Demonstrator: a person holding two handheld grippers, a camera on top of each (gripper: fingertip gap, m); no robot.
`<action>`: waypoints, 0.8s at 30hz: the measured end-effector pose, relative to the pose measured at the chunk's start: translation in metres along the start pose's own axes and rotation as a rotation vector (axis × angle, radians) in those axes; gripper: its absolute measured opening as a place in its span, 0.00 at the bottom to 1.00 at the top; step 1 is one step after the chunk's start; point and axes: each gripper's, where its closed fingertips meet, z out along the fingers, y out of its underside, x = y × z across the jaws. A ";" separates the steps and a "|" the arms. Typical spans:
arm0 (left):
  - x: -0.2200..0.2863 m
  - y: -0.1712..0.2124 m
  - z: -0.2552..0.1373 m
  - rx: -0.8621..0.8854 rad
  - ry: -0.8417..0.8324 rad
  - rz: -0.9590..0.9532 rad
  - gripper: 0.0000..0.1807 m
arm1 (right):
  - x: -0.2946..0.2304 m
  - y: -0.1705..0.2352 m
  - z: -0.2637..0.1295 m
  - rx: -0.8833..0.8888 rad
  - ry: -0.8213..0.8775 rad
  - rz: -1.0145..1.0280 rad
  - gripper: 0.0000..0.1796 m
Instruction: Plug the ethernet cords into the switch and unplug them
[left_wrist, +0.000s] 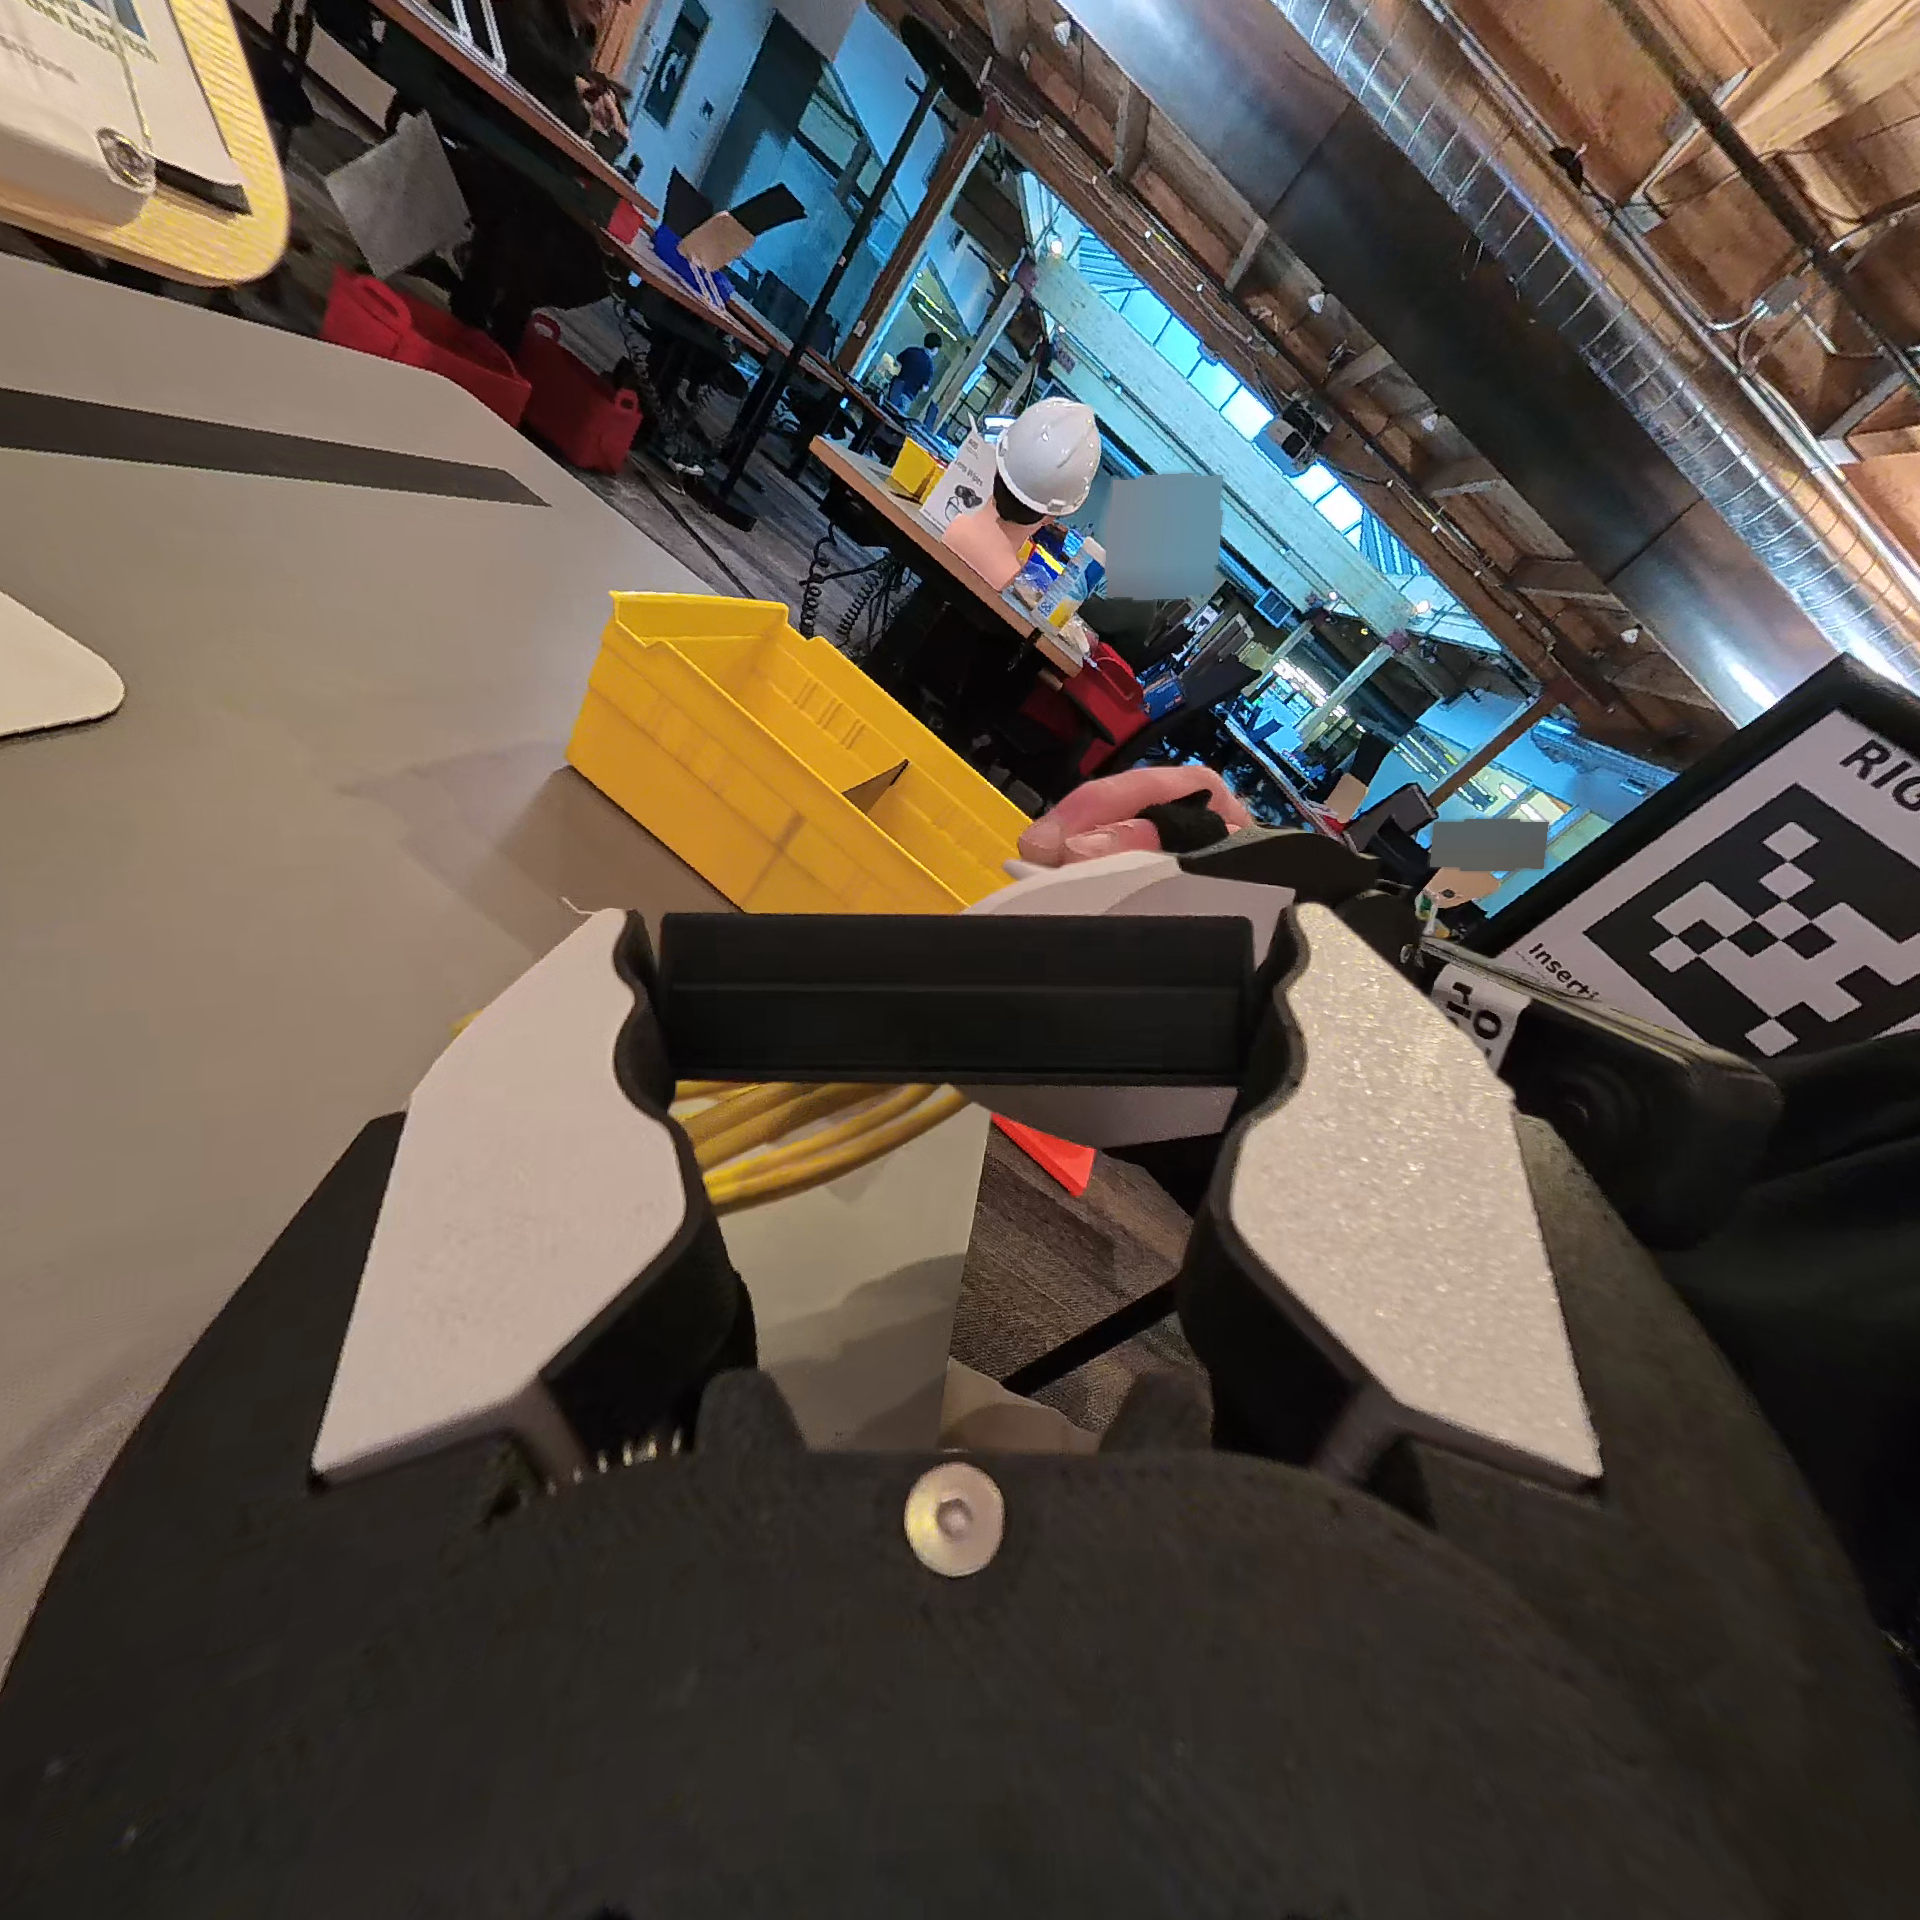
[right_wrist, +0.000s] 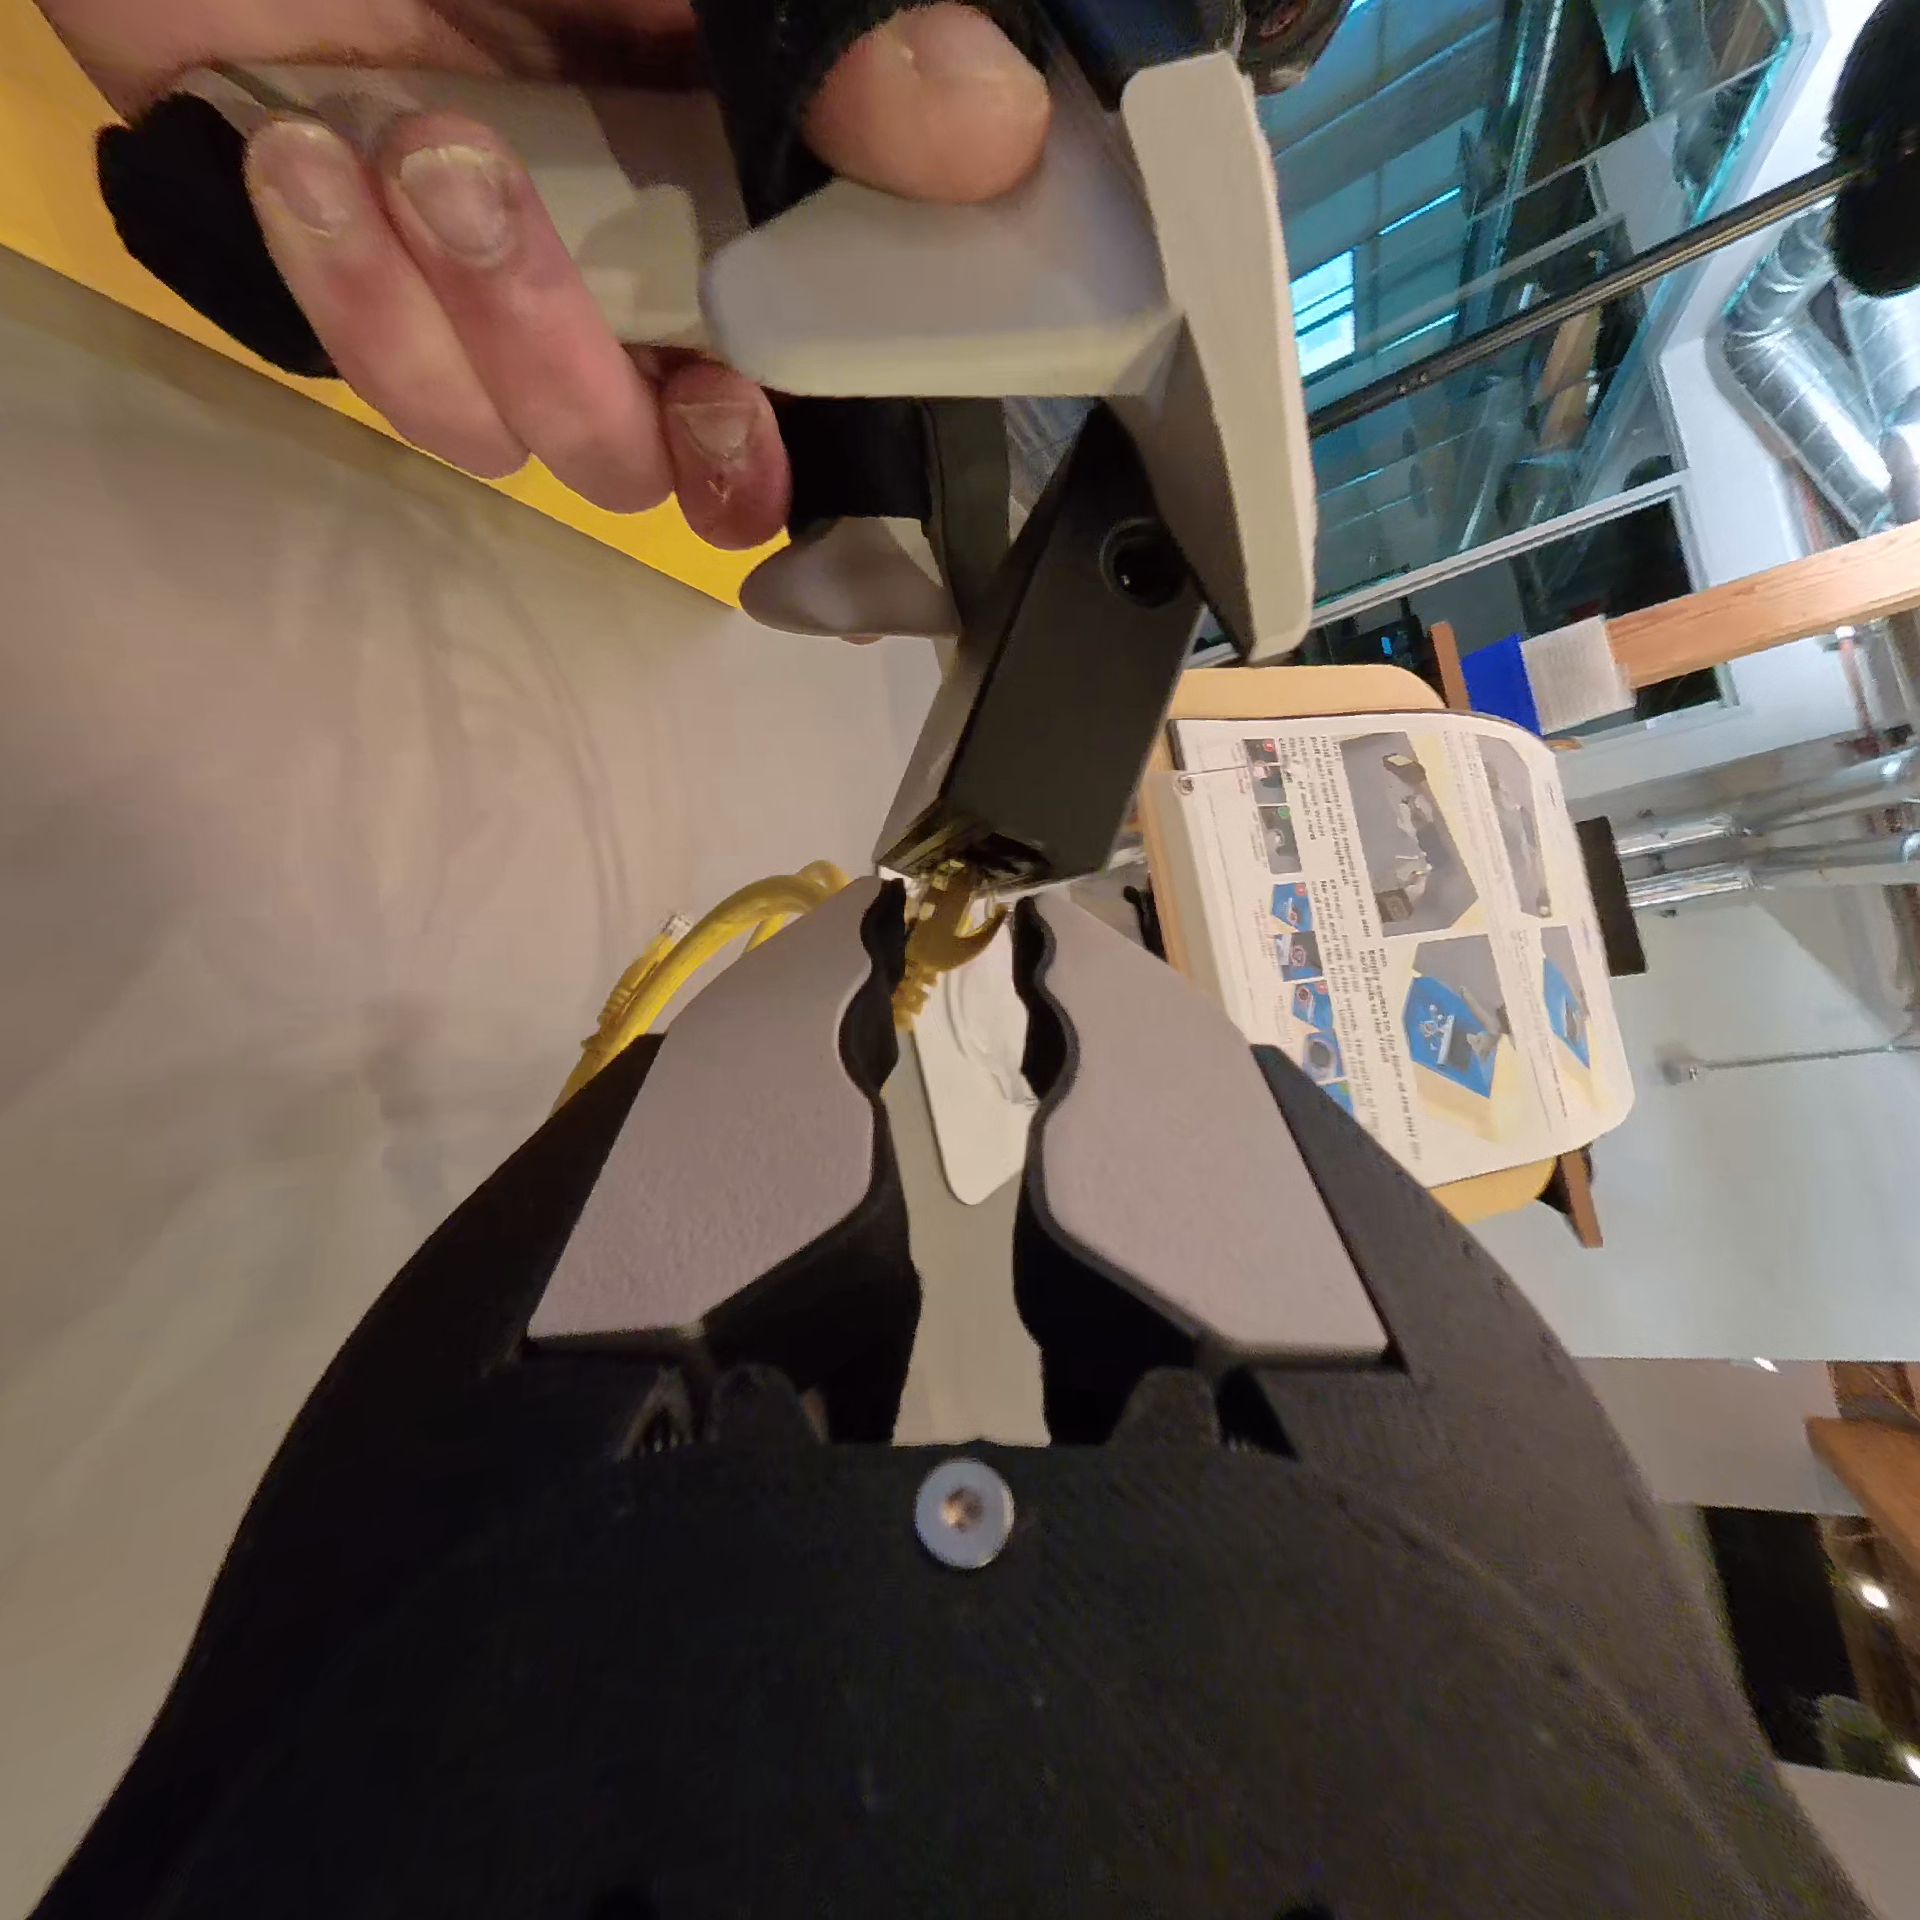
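**Switch clamped in the left gripper, plug at its port face**

Switch (left_wrist: 951, 992), a black box, spans the left gripper (left_wrist: 956, 997) crosswise, both fingers pressed on its short ends, so its long axis runs across that view. In the right wrist view the same switch (right_wrist: 1049, 665) hangs lifted off the table (right_wrist: 260, 831), its port face turned toward the right gripper (right_wrist: 951, 914) and lying straight ahead, just beyond the fingertips. A yellow cord (right_wrist: 935, 951) sits at that face between the two fingers, and its other end (right_wrist: 665, 956) trails onto the table. The right gripper is the nearer tool to the plug; any push or pull would, I judge, run along its own finger axis, straight at the port face.

The right fingers stand narrowly apart around the plug; whether they pinch it I cannot tell. The ports themselves are blurred, so whether the plug is seated or free is unclear. A hand (right_wrist: 499, 270) covers part of the left gripper there. From the left wrist view the port face is hidden; only cord loops (left_wrist: 821, 1132) and a yellow bin (left_wrist: 769, 748) show beyond.
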 end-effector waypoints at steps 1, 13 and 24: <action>0.000 0.000 0.000 -0.004 0.001 0.001 0.60 | -0.002 0.000 0.000 0.000 -0.016 0.015 0.10; 0.001 0.012 0.006 -0.050 0.012 0.006 0.60 | 0.000 0.008 -0.006 -0.038 -0.075 -0.002 0.07; 0.003 0.016 0.008 -0.070 0.023 -0.003 0.59 | 0.002 0.010 -0.010 -0.078 -0.208 -0.164 0.07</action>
